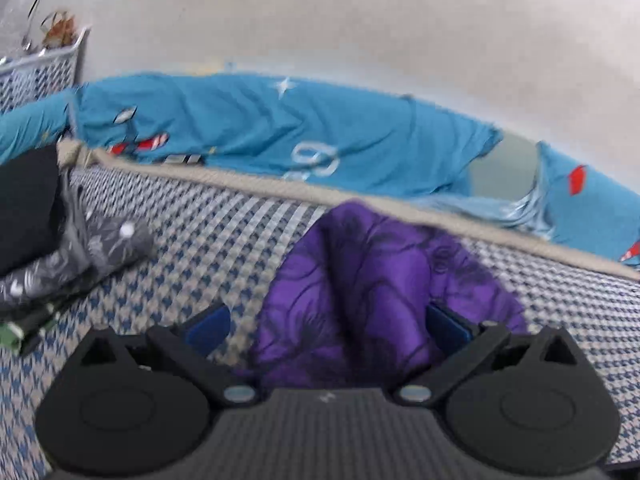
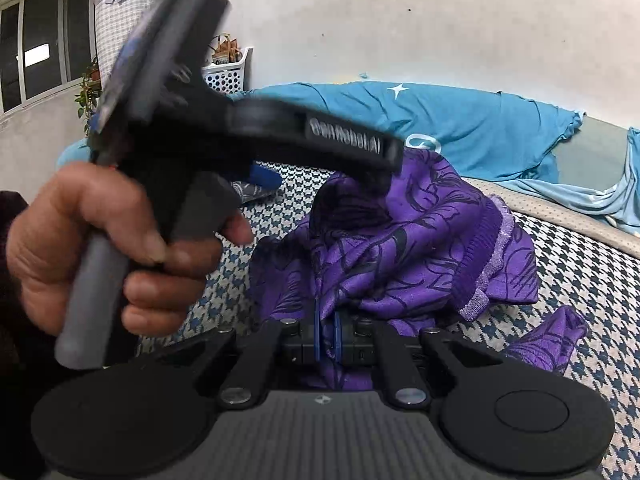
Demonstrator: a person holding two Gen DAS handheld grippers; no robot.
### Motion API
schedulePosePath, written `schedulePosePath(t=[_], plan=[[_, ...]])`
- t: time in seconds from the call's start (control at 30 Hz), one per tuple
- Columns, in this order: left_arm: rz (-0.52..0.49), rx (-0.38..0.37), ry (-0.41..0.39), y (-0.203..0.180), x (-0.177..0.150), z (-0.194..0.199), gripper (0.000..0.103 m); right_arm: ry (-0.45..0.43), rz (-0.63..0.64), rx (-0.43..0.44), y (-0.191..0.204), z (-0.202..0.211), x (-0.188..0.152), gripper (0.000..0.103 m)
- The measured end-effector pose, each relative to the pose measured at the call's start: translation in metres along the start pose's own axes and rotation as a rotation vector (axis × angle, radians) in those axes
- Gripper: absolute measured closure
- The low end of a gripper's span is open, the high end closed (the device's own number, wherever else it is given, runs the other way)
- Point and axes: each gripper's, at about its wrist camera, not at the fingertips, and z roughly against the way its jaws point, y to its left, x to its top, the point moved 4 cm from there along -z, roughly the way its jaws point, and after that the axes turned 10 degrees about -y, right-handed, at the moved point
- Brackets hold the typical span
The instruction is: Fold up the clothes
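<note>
A purple garment point(image 1: 372, 292) with dark line print lies crumpled on the houndstooth bed cover point(image 1: 192, 248). In the left wrist view my left gripper point(image 1: 328, 328) is open, its blue pads point(image 1: 208, 328) spread wide over the near part of the garment, with cloth lying between them. In the right wrist view my right gripper point(image 2: 328, 338) is shut on a fold of the purple garment point(image 2: 420, 240) at its near edge. A lilac ribbed hem point(image 2: 484, 280) shows on the right. A hand point(image 2: 100, 240) holds the left gripper's handle above the garment, blurred.
A blue printed quilt point(image 1: 280, 128) lies bunched along the wall behind the bed cover. Grey patterned folded clothes point(image 1: 80, 256) and a dark item point(image 1: 24, 200) sit at the left. A white basket point(image 2: 226, 72), a plant point(image 2: 88, 88) and a window point(image 2: 36, 52) stand far left.
</note>
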Motion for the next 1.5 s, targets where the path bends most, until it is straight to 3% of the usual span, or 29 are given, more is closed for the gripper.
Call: schedulePosePath(t=[0.2, 0.43, 0.67, 0.83, 0.93, 1.0, 1.07, 1.33, 1.5], plan=[[-0.037, 0.085, 0.048, 0.015, -0.012, -0.009, 0.000, -0.004, -0.069, 0.016, -0.016, 0.005, 0.006, 0.093], [-0.028, 0.096, 0.069, 0.033, -0.017, -0.010, 0.000, -0.025, -0.226, 0.028, -0.050, 0.007, 0.016, 0.090], [-0.029, 0.107, 0.080, 0.044, -0.019, -0.009, 0.000, -0.037, -0.359, 0.009, -0.073, 0.003, 0.021, 0.075], [-0.026, 0.109, 0.094, 0.053, -0.021, -0.011, 0.000, -0.041, -0.345, 0.010, -0.074, 0.011, 0.025, 0.069], [-0.029, 0.110, 0.101, 0.056, -0.022, -0.012, 0.000, -0.030, -0.324, 0.037, -0.075, 0.012, 0.026, 0.058], [-0.029, 0.112, 0.105, 0.058, -0.022, -0.013, 0.000, -0.024, -0.289, 0.042, -0.074, 0.014, 0.025, 0.043], [-0.029, 0.113, 0.109, 0.059, -0.022, -0.014, 0.000, -0.007, -0.247, 0.049, -0.074, 0.015, 0.022, 0.036], [-0.032, 0.120, 0.114, 0.062, -0.024, -0.016, 0.000, 0.068, -0.100, 0.042, -0.072, 0.018, 0.003, 0.028], [-0.033, 0.124, 0.116, 0.062, -0.025, -0.017, 0.000, 0.125, -0.083, 0.041, -0.072, 0.006, -0.015, 0.025]])
